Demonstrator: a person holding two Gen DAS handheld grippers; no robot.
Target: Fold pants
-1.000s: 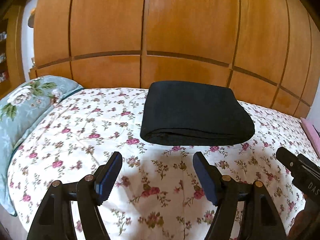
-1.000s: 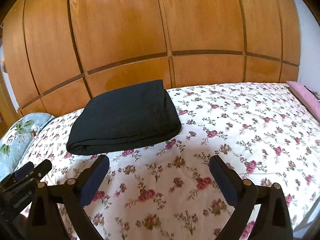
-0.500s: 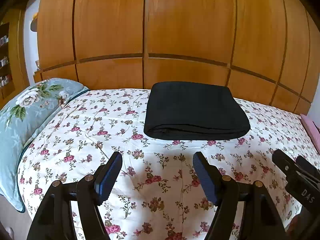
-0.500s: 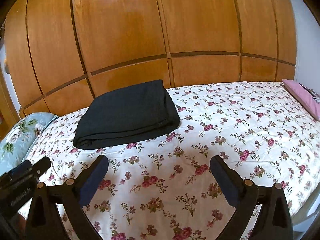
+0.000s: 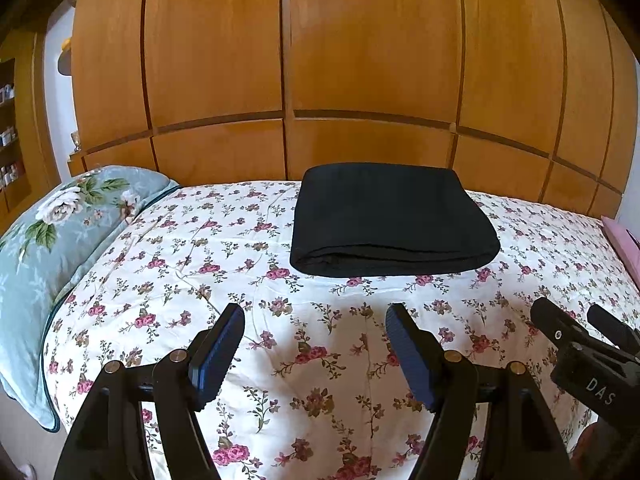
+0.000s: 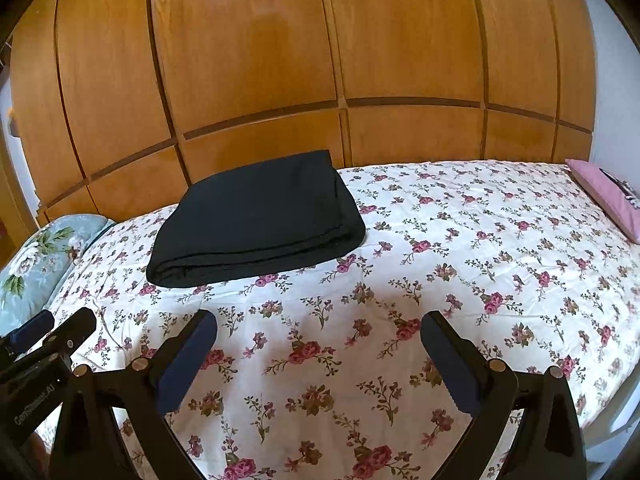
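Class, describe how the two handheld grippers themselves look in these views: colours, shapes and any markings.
The left gripper and the right gripper each have black angular arms with brass-coloured rivets and two dark blue ribbed pads. White lettering marks each body where it shows in the other view. No cables or sleeves show.

Black frames, brass screws — fingers (image 5: pixel 218 350) padded in ribbed blue.

I see open bedspread (image 5: pixel 320 360) ahead of both grippers. Only the folded pants (image 5: pixel 392 220) block, wardrobe (image 5: pixel 360 60) close behind.
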